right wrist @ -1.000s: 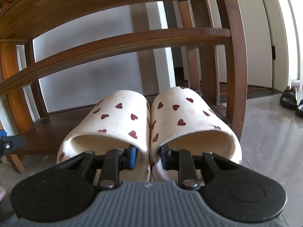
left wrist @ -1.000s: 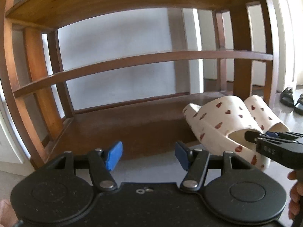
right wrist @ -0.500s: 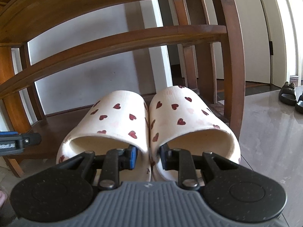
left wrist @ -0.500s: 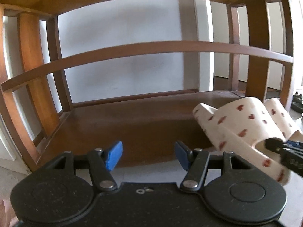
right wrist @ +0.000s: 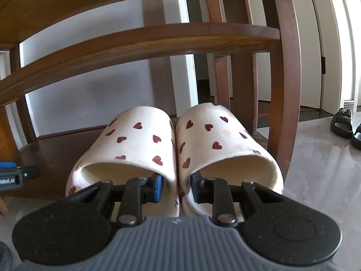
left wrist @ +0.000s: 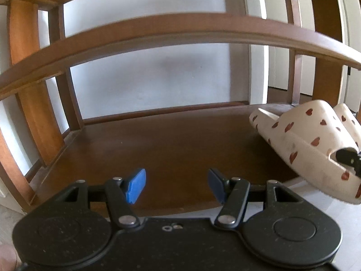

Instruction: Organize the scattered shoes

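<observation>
A pair of cream slippers with dark red hearts sits side by side, toes pointing into the wooden shoe rack. My right gripper is shut on the pair, one finger inside each slipper, pinching their touching inner walls. In the left wrist view the slippers are at the right end of the bottom shelf, tilted, with heels past its front edge. My left gripper stands open with nothing in it, just in front of that shelf's middle. Its black body shows at the left edge of the right wrist view.
The rack's right front post stands close beside the right slipper. A low rail crosses above the bottom shelf. A pair of black sandals lies on the shiny floor far to the right. A white wall is behind the rack.
My left gripper has moved in closer to the bottom shelf and a little lower. The right gripper has carried the slippers farther in, toward the rack's right end.
</observation>
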{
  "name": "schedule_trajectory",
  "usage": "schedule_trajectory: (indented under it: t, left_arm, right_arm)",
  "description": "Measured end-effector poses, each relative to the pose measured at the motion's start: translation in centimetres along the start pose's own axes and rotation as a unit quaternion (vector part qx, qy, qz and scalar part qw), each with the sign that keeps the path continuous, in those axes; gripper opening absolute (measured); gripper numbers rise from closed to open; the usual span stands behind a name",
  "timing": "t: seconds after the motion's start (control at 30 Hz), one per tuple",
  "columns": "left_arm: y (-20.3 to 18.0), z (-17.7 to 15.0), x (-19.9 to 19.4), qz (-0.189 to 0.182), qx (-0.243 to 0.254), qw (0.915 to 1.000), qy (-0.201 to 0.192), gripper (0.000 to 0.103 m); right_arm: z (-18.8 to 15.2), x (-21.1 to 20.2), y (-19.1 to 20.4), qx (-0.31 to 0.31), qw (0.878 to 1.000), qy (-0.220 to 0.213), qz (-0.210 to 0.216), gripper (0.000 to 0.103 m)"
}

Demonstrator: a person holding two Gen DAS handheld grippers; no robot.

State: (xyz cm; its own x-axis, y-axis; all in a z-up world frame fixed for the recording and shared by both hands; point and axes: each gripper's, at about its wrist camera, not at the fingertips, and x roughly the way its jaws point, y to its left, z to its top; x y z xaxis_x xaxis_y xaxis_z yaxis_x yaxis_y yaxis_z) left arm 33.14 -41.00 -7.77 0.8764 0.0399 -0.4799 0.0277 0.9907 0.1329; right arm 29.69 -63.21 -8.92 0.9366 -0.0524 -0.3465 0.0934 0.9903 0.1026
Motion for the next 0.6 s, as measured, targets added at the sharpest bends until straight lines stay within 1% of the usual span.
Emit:
schedule_trajectory:
  t: [0.23,0.4,0.6]
  left_arm:
    - [0.3,0.6,2.1,0.014,-0.013,0.9998,0.011,0.061]
    - [0.7,0.7,2.4,0.015,-0.022,0.9996,0.014,0.061]
    - [1.1,0.6,2.4,0.015,-0.006,0.9998,0.011,0.061]
  right_arm:
    - [0.3,1.6,0.0,-0.012,1.0,0.002,-0.004,0.03]
    - [0.9,3.3,-0.1,-0.014,1.0,0.007,-0.013,0.032]
    - [1.9,5.8,0.1,-0.008,1.0,0.011,-0.026,0.032]
